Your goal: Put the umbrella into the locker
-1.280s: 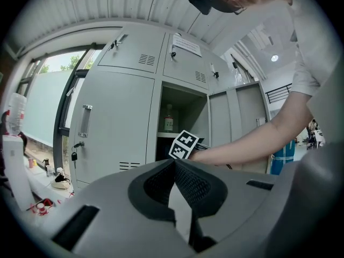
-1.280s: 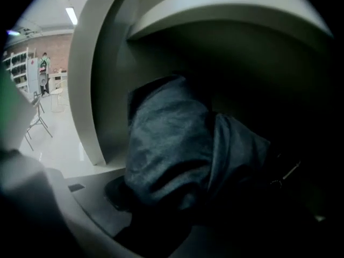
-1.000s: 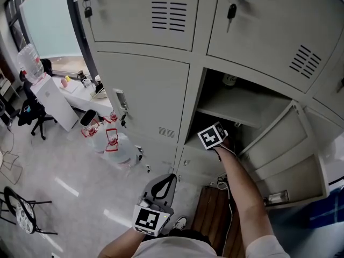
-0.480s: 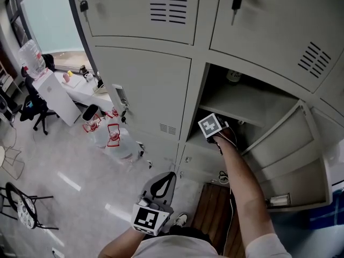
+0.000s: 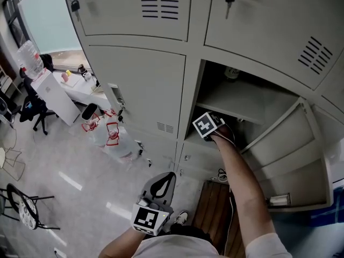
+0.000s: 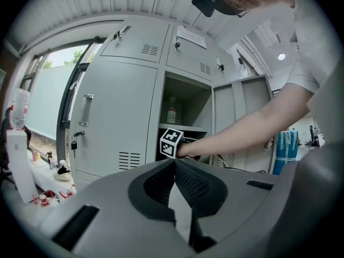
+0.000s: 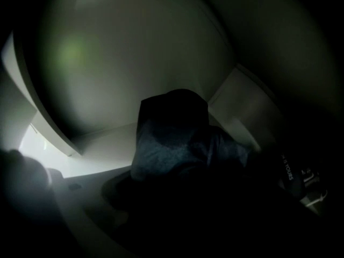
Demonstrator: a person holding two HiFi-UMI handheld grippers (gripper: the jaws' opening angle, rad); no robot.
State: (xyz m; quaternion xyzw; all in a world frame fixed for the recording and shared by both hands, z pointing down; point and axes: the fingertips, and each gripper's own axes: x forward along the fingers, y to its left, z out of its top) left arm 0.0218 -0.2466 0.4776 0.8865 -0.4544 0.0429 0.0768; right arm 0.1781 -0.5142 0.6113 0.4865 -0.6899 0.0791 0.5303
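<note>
The right claw (image 7: 173, 168) pinches a dark blue folded fabric umbrella (image 7: 171, 136) deep in the dim space beneath the shelf of the open pale grey metal locker (image 5: 244, 102), while the left claw (image 6: 174, 161), pressed together on nothing, hangs low outside, above the glossy grey floor (image 5: 54, 181).

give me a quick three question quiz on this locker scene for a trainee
1. True or false: the left gripper has its jaws shut on nothing.
2. The right gripper is: A) down by the floor, B) inside the open grey metal locker, under its shelf, C) at an upper door's key.
3. Which thing lies right before the right gripper's camera?
Key: 1 true; 2 B; 3 the dark blue folded fabric umbrella.
</note>
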